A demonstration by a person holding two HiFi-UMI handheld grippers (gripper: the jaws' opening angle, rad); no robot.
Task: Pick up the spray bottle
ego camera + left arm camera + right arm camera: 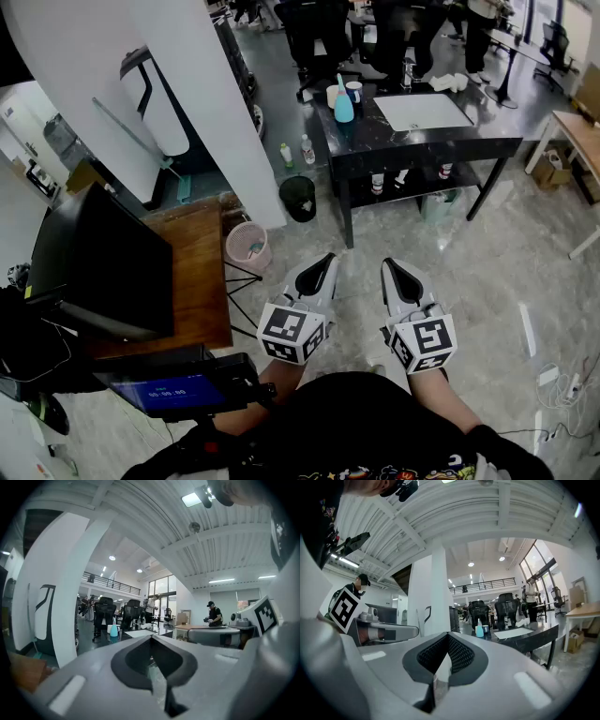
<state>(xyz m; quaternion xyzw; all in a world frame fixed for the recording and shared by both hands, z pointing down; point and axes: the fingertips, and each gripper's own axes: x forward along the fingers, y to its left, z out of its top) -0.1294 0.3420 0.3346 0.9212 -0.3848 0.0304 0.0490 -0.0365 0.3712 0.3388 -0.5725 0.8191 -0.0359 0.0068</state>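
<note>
The spray bottle (pixel 343 105) is pale blue with a white head. It stands at the left end of a dark table (pixel 469 142), far ahead of both grippers. It also shows small in the left gripper view as the spray bottle (pixel 114 630), and in the right gripper view as the spray bottle (pixel 479 629). My left gripper (pixel 324 260) and right gripper (pixel 388 265) are held side by side over the floor, well short of the table. Both are shut with nothing between their jaws. Their tips meet in the left gripper (pixel 151 638) and right gripper (pixel 448 634) views.
Two cups (pixel 354 91) and a white mat (pixel 422 111) share the table with the bottle. A white column (pixel 216 112), a black bin (pixel 297 198) and a pink basket (pixel 247 247) stand to the left. A wooden desk (pixel 192 272) with a monitor (pixel 98 262) is nearer on the left.
</note>
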